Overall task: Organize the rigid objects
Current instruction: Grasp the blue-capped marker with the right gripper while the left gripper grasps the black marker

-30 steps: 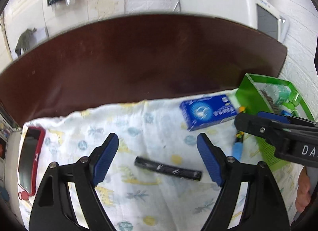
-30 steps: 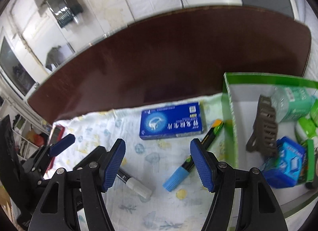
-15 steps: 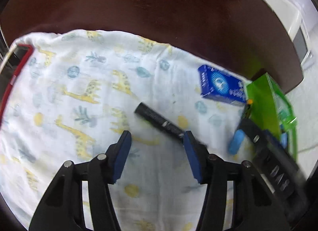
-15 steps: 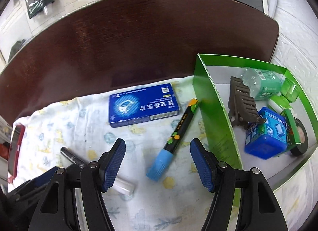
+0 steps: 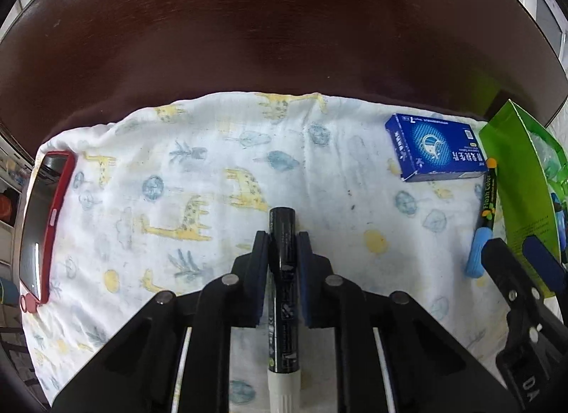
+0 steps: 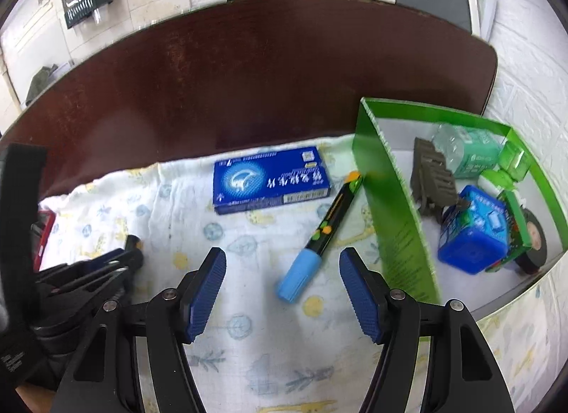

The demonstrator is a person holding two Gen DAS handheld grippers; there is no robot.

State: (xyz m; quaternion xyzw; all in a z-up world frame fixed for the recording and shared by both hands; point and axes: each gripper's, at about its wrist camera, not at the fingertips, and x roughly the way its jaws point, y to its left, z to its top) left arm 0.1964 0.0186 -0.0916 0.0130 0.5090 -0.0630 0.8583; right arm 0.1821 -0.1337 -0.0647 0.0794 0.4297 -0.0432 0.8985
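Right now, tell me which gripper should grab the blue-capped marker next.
Right. The right gripper is open and empty, with the blue-capped marker lying just ahead of its fingers. The left gripper has just closed on the black marker.

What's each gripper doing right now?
Left gripper: just closed, shut on the black marker.
Right gripper: open, empty, above the blue-capped marker.
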